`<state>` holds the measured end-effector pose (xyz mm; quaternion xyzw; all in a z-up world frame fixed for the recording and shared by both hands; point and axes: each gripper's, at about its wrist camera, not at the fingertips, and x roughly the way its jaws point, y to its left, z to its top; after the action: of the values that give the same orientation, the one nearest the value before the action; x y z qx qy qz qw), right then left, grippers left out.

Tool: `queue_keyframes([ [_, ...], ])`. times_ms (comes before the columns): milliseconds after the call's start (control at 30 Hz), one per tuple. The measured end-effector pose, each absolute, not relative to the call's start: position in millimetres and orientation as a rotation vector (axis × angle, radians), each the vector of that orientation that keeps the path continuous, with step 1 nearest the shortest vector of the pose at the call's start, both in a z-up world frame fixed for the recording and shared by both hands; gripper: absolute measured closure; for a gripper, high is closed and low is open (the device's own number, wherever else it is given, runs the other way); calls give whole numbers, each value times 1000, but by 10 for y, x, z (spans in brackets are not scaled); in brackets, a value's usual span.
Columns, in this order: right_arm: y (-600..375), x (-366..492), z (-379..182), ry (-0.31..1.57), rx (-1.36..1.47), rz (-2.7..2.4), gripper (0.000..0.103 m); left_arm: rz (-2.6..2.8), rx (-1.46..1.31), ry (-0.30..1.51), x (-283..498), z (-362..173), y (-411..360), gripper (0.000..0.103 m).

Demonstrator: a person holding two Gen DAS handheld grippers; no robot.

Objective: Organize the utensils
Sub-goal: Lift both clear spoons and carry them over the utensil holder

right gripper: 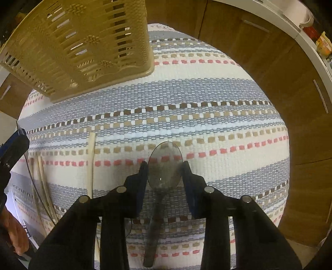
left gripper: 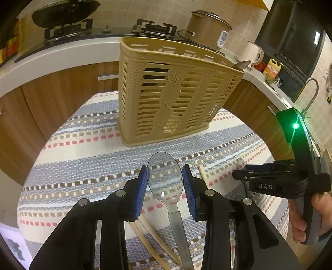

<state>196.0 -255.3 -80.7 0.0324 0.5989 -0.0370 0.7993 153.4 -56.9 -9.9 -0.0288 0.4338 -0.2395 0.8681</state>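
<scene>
A clear plastic spoon [left gripper: 165,182] lies handle-back between my left gripper's blue pads [left gripper: 143,187]. My left gripper [left gripper: 165,172] is shut on its bowl just above the striped cloth [left gripper: 83,157]. A smoky grey spoon [right gripper: 165,172] has its bowl pinched by my right gripper [right gripper: 165,166], which points steeply down at the cloth. In the left wrist view, the right gripper [left gripper: 238,175] is to the right with that spoon's [left gripper: 240,163] tip showing. The tan slotted utensil basket [left gripper: 172,89] stands upright beyond both, with a metal spoon tip [left gripper: 241,64] at its right end.
Wooden chopsticks [left gripper: 157,245] lie under the left gripper, with another stick [right gripper: 91,162] and a pair [right gripper: 43,187] on the cloth's left. Behind are wood cabinets [left gripper: 51,99], a stove with a wok [left gripper: 66,12], a rice cooker [left gripper: 207,25], a kettle [left gripper: 253,52] and a faucet [left gripper: 313,91].
</scene>
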Motion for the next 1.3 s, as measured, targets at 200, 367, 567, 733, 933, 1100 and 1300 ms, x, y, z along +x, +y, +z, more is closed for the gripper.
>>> queue_keyframes([
  [200, -2611, 1748, -727, 1229, 96, -40, 73, -497, -73, 886, 1512, -42, -518, 71],
  [367, -2657, 1525, -447, 1106, 123, 31, 73, -491, -85, 823, 1449, 129, -472, 71],
  [567, -2756, 1235, -68, 922, 140, 101, 73, -474, -87, 710, 1324, 419, -429, 71],
  [733, -2770, 1051, 343, 775, 142, 166, 73, -463, -110, 597, 1240, 727, -355, 71],
  [933, -2711, 953, 739, 603, 122, 221, 73, -428, -109, 442, 1217, 1204, -330, 71],
  [1100, -2639, 1051, 1073, 484, 125, 249, 73, -380, -93, 338, 1251, 1561, -361, 71],
  [1300, -2447, 1297, 1328, 382, 114, 235, 73, -325, -109, 277, 1478, 1804, -368, 71],
])
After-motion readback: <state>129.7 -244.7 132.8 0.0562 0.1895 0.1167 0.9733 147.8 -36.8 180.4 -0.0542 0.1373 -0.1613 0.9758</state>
